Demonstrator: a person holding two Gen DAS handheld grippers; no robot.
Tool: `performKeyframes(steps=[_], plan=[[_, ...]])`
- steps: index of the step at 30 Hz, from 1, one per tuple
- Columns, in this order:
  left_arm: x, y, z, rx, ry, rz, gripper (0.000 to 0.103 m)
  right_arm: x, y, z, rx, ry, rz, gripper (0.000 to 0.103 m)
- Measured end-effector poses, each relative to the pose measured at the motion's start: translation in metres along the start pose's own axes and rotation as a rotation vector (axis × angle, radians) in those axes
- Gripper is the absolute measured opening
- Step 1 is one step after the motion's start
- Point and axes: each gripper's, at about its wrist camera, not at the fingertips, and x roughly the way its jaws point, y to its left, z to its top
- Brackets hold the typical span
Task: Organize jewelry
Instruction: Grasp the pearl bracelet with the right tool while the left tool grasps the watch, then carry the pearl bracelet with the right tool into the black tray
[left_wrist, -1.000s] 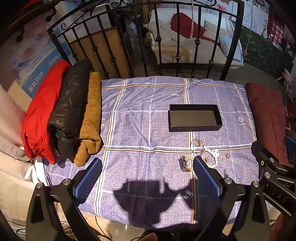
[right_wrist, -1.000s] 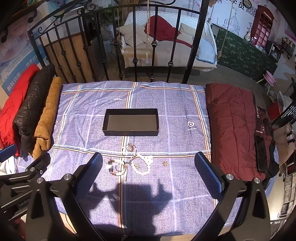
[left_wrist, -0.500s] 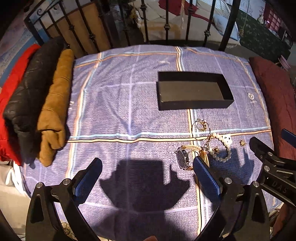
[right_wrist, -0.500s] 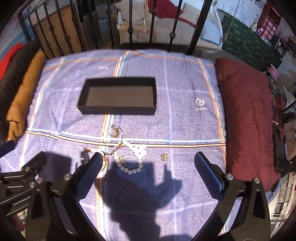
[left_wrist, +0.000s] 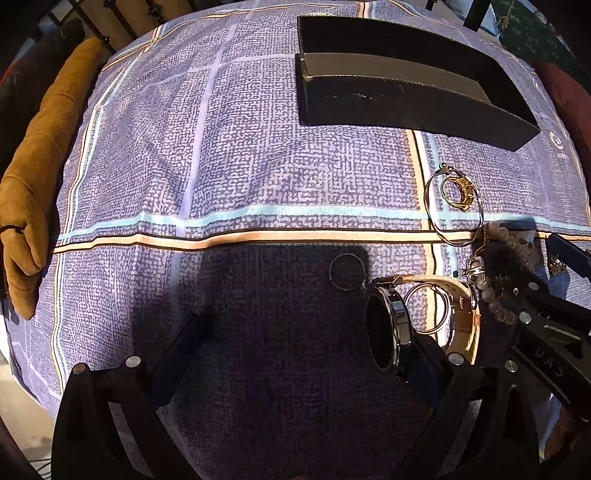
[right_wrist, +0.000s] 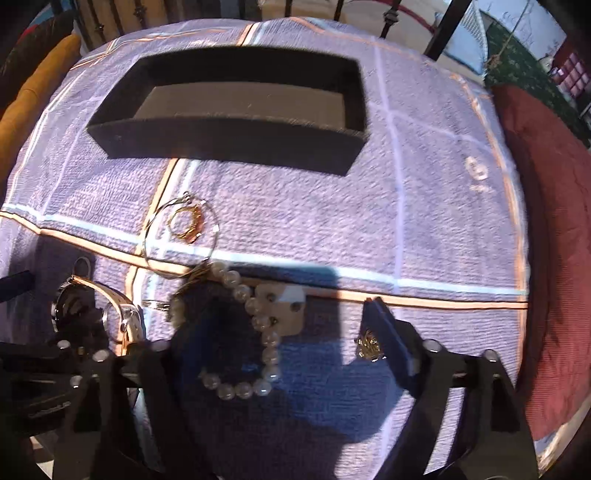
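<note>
A black open box (left_wrist: 406, 96) lies on the purple checked cloth; it also shows in the right wrist view (right_wrist: 236, 110). In front of it lie a watch with a pale strap (left_wrist: 391, 328), a large wire hoop (left_wrist: 454, 206) around a gold ring (left_wrist: 458, 190), a small hoop (left_wrist: 347, 271) and a pearl bracelet (right_wrist: 255, 332). A small gold brooch (right_wrist: 367, 347) lies by the right finger. My left gripper (left_wrist: 303, 354) is open, low over the cloth, its right finger at the watch. My right gripper (right_wrist: 280, 339) is open and straddles the pearl bracelet.
Folded tan (left_wrist: 37, 192) and dark garments lie along the left edge of the cloth. A dark red quilt (right_wrist: 554, 240) lies on the right. A black iron railing (right_wrist: 391, 18) stands behind the cloth.
Both grippers have dropped down and forward toward the jewelry; the left has closed in on the watch, the right on the pearl bracelet. Both stay open.
</note>
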Motion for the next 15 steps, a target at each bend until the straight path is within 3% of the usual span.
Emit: performKeyframes(steps=[1, 2, 3, 6, 9, 15], plan=[[-0.003, -0.002, -0.001, 0.008, -0.005, 0.0, 0.088, -0.001, 0.001, 0.0, 0.0, -0.005, 0.027, 0.054], [-0.007, -0.006, -0.003, 0.025, -0.01, 0.008, 0.077, -0.003, 0.004, 0.0, -0.008, 0.0, 0.054, 0.031], [-0.013, -0.01, -0.005, 0.039, -0.015, 0.006, 0.058, -0.007, 0.006, 0.001, -0.014, 0.003, 0.067, 0.024], [-0.023, -0.012, -0.005, 0.053, -0.005, 0.006, 0.023, -0.018, 0.007, 0.0, 0.0, 0.001, 0.145, 0.024], [-0.035, -0.003, -0.001, 0.014, -0.013, -0.059, 0.012, -0.041, 0.008, 0.001, 0.012, -0.031, 0.194, 0.024], [-0.072, 0.01, 0.023, 0.006, -0.105, -0.069, 0.012, -0.085, 0.0, 0.011, 0.027, -0.091, 0.243, 0.024]])
